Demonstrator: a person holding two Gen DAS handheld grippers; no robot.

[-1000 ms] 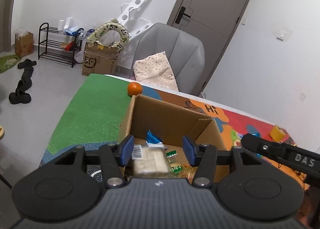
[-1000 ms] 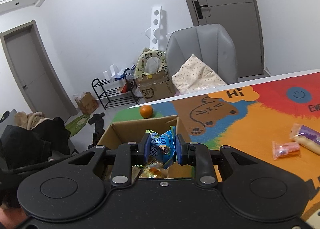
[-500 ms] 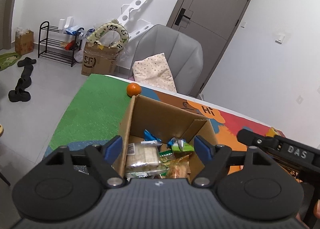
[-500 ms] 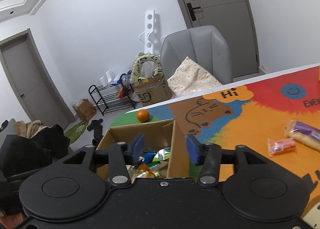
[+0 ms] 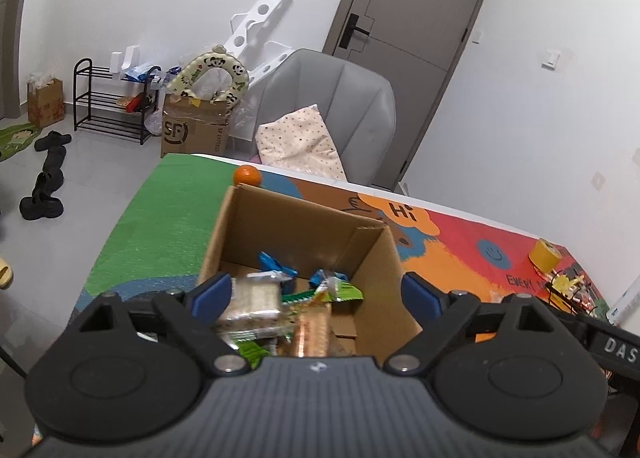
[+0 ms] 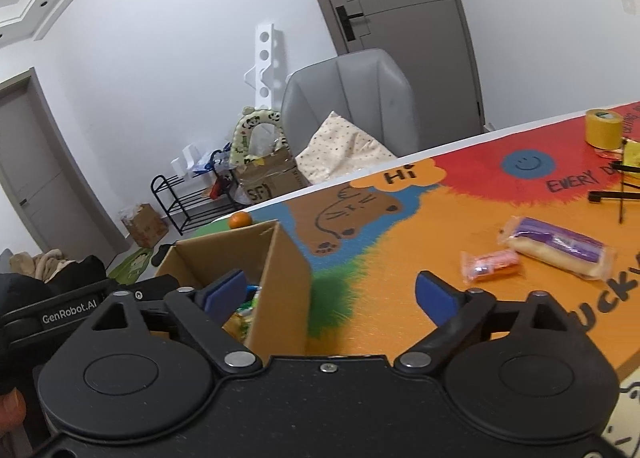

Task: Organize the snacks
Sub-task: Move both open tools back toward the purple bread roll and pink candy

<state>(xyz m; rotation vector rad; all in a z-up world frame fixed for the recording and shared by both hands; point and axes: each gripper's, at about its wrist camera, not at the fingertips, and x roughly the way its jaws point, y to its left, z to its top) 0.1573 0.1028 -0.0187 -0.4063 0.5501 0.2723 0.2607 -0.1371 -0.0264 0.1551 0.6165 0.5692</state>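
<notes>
box: cardboard box [image 5: 296, 234] stood near the table's [image 6: 400, 298] far left corner, wrapped snacks [image 5: 256, 298] gathered inside | left tongs [image 5: 316, 290]: opening, nothing gripped, over box | right tongs [image 6: 332, 290]: opening, empty, astride box wall | pending: pink packet [image 6: 490, 264], purple packet [image 6: 558, 246] lying mid-table

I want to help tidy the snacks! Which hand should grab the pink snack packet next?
Probably the right gripper: its jaws are opening and empty, and the pink snack packet lies just ahead on the mat. The left gripper faces the cardboard box.
</notes>
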